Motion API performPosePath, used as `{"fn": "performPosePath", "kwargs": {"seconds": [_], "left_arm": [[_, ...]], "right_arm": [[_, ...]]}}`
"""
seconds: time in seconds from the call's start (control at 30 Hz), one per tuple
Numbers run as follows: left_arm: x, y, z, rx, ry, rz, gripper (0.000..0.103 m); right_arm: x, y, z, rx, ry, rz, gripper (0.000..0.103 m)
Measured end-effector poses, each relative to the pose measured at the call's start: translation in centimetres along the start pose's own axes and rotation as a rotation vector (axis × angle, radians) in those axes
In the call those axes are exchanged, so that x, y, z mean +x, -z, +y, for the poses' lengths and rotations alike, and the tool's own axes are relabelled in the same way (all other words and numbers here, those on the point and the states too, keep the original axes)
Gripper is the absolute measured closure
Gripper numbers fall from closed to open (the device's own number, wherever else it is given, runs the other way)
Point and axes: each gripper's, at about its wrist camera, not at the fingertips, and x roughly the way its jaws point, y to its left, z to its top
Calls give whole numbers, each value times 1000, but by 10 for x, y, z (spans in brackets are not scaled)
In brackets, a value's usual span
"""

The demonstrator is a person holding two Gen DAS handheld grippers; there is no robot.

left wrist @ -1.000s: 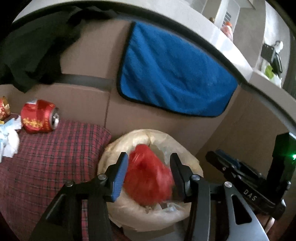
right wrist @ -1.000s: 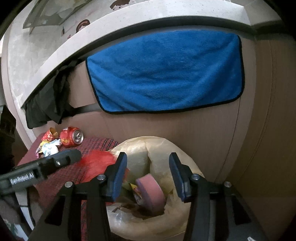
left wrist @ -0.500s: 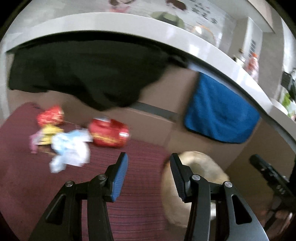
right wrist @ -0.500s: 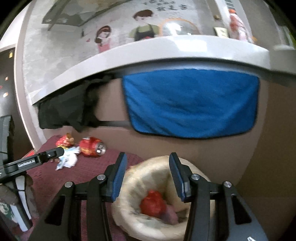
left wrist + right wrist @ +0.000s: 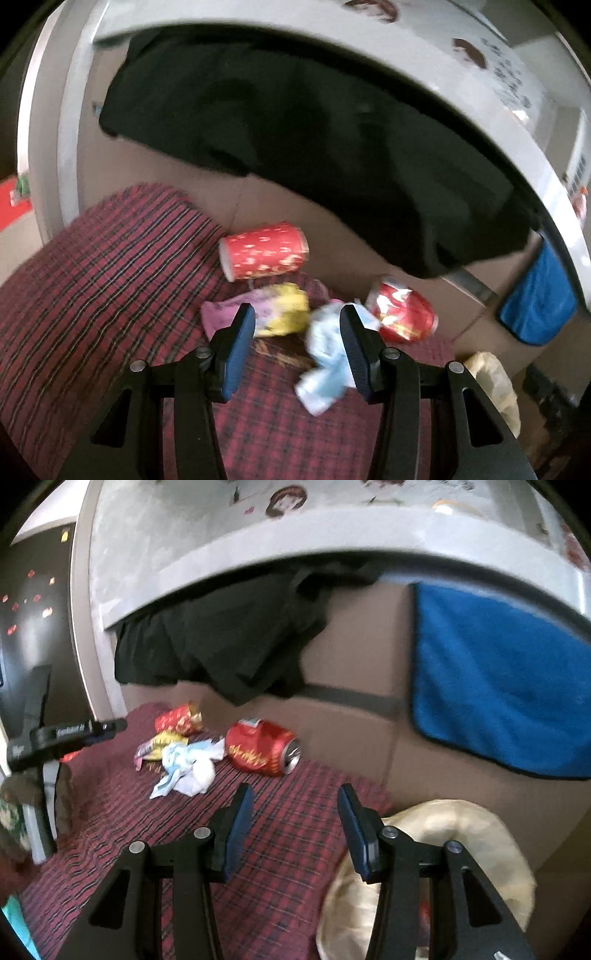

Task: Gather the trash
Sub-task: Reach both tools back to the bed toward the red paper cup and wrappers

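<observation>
The left claw (image 5: 297, 343) is spread wide and empty, hovering over the trash pile on the plaid cloth (image 5: 92, 295). Take the crumpled tissue (image 5: 327, 365) as landmark: it lies partly between the fingers, nearer the right pad. A yellow wrapper (image 5: 284, 310) sits just left of it, a crushed red can (image 5: 404, 314) just right, a red paper cup (image 5: 264, 251) beyond. Centre on one soft piece, lower, then close. The right claw (image 5: 295, 827) is also wide and empty, near the bin bag (image 5: 461, 830).
</observation>
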Motion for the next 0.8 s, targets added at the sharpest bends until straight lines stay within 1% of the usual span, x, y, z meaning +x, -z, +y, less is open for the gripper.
{"fn": "performPosePath", "kwargs": {"seconds": [0.1,0.17,0.27,0.33,0.37,0.43,0.47,0.5,0.6,0.67,0.73,0.8], "left_arm": [[25,-9,21,-50,34,48,54],[35,-12,24,-52,23,43,54],[54,-26,11,24,-19,16,54],[62,-35,3,52,-39,4,54],[68,-40,-2,60,-59,-4,54],[80,-49,-18,83,-131,-26,54],[84,-52,-23,97,-151,-29,54],[95,-54,-34,136,-191,-27,54],[117,-53,-52,210,-255,-21,54],[133,-50,-60,256,-293,2,54],[144,-47,-64,296,-319,21,54],[148,-46,-63,341,-367,16,54]], "right_arm": [[25,3,10,-3,-18,47,58],[39,5,14,-2,-32,72,58],[55,6,19,-16,-31,96,58],[66,7,23,-25,-29,107,58],[70,7,25,-28,-30,112,58],[76,9,26,-34,-25,114,58],[78,10,26,-35,-21,114,58],[82,11,26,-35,-19,118,58],[93,15,22,-15,-22,144,58],[97,18,18,4,-26,159,58],[101,21,13,21,-27,170,58],[103,21,10,28,-24,173,58]]}}
